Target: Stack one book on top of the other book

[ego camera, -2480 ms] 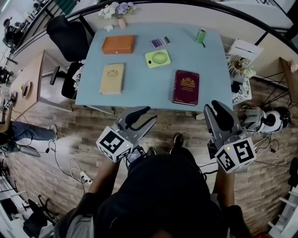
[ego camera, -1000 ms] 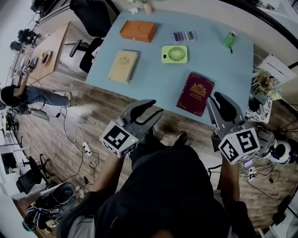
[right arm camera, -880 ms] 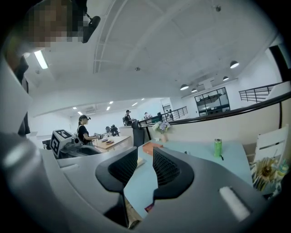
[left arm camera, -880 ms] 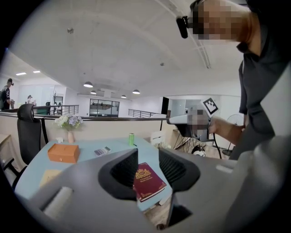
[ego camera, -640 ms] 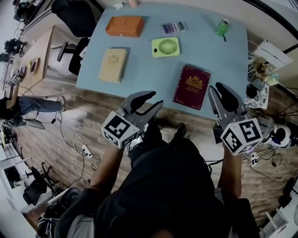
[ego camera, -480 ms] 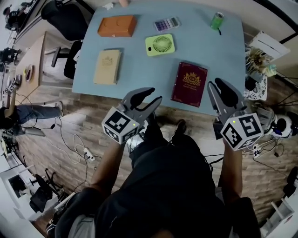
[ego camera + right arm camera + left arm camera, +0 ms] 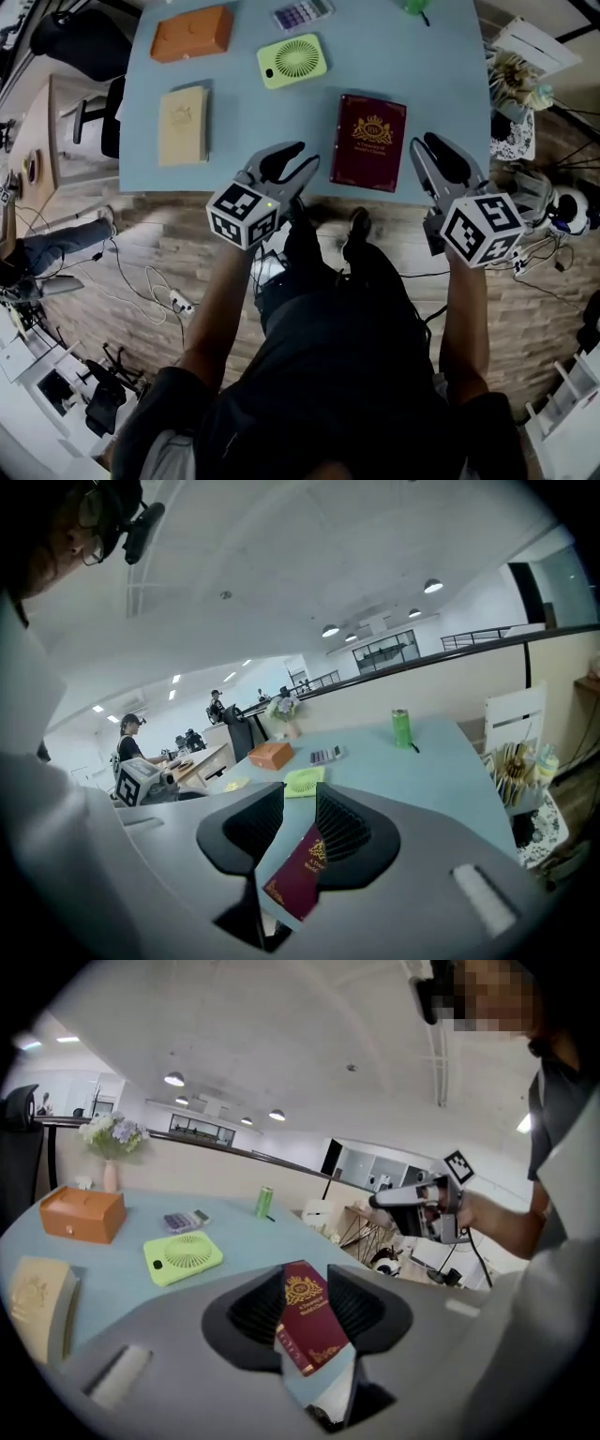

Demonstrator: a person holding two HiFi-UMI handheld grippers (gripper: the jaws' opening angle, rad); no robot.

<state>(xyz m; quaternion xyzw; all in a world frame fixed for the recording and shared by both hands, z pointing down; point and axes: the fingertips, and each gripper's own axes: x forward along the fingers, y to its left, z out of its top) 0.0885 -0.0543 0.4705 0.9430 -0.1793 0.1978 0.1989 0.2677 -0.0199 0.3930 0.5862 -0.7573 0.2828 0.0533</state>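
Note:
A maroon book [image 7: 368, 141] with a gold crest lies flat near the front edge of the blue table [image 7: 244, 122]. A tan book [image 7: 183, 125] lies flat to its left, well apart. My left gripper [image 7: 298, 157] hovers open at the table's front edge, between the two books. My right gripper [image 7: 435, 146] hangs open just right of the maroon book, near the table's front right corner. In the left gripper view the maroon book [image 7: 305, 1321] shows through the empty gap of the left gripper [image 7: 307, 1274]. The right gripper [image 7: 298, 803] likewise frames the maroon book [image 7: 298, 869] with nothing held.
Along the back of the table sit an orange box [image 7: 191, 32], a green fan [image 7: 292, 60], a calculator [image 7: 300, 13] and a green can [image 7: 264, 1201]. A flower vase [image 7: 111, 1147] stands at the far edge. A black chair [image 7: 80, 42] is left, a cluttered side stand [image 7: 525, 75] right.
Both grippers have come down and forward to the table's front edge. The table and books now sit nearer in the head view. Both pairs of jaws stay open and empty.

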